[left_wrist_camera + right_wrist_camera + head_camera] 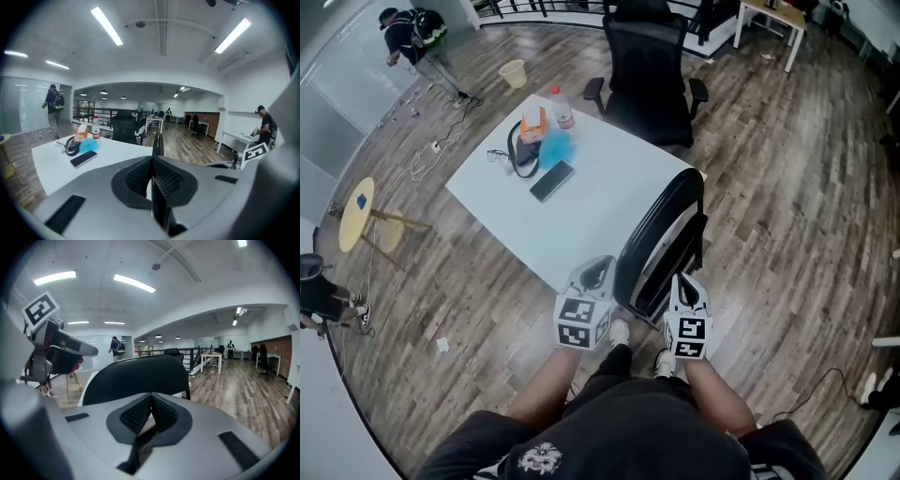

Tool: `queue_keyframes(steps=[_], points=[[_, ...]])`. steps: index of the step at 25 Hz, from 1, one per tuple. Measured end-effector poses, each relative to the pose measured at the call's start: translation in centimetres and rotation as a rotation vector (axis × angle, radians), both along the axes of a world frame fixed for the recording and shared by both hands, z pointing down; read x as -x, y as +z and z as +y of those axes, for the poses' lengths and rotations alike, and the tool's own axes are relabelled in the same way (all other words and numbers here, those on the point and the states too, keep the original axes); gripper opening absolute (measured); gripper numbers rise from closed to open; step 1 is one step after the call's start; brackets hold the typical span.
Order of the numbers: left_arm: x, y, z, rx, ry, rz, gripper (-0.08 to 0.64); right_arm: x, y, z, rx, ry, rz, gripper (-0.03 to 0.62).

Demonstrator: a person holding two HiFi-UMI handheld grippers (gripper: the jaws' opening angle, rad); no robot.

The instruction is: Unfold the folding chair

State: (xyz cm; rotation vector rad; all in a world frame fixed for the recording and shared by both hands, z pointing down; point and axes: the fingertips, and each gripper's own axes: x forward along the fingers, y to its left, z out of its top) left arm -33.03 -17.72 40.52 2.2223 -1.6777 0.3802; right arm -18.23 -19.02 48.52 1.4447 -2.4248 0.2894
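Note:
The black folding chair [661,239] stands folded flat, leaning against the near corner of the white table [609,220]. My left gripper [599,269] is shut and empty, just left of the chair's lower edge. My right gripper [685,284] is shut and empty, close to the chair's right side. In the left gripper view the shut gripper [153,158] points past the chair's thin edge [158,144]. In the right gripper view the gripper [151,397] faces the chair's black backrest [136,378] at close range, with the left gripper [56,350] at upper left.
On the table lie a phone [552,180], a water bottle [563,111], a blue cloth [555,147] and a headset. A black office chair [649,80] stands behind the table. A yellow stool [358,214] and cables are at left, where a person [412,37] stands.

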Motion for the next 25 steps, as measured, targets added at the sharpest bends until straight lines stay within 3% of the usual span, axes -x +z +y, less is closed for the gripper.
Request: queue_keyframes(steps=[4,8,9,11,13,14,19,22,25], points=[[-0.4,0.7,-4.7,0.05,0.127,-0.015,0.006,-0.9,2.5,-4.0,0.095,0.181,0.0,0.014],[-2.3,1.4,-6.9,0.047,0.257,-0.017,0.015,-1.2,6.0,-6.2,0.196,0.272,0.041,0.015],[-2.7,1.6,-7.3,0.046,0.275,-0.016,0.037,-1.1,7.0,-6.6,0.226,0.285,0.046,0.034],[-3.0,1.9,-8.1,0.047,0.284,-0.011,0.076,-0.9,9.1,-7.1,0.289,0.308,0.043,0.174],[-2.9,2.2,-8.9,0.072,0.296,-0.017,0.136,-0.6,11.0,-7.6,0.349,0.339,0.028,0.226],[-3.0,2.3,-9.3,0.093,0.308,-0.017,0.198,-0.7,11.8,-7.8,0.378,0.356,0.02,0.244],[-4.6,3.3,-10.0,0.191,0.403,0.004,0.249,-0.6,15.9,-8.1,0.513,0.425,-0.018,0.29],[-6.0,4.2,-10.0,0.23,0.452,-0.029,0.249,0.2,17.3,-8.8,0.549,0.431,-0.029,0.301],[-6.6,5.6,-10.4,0.264,0.448,-0.083,0.249,0.8,18.4,-9.4,0.572,0.432,-0.016,0.308]])
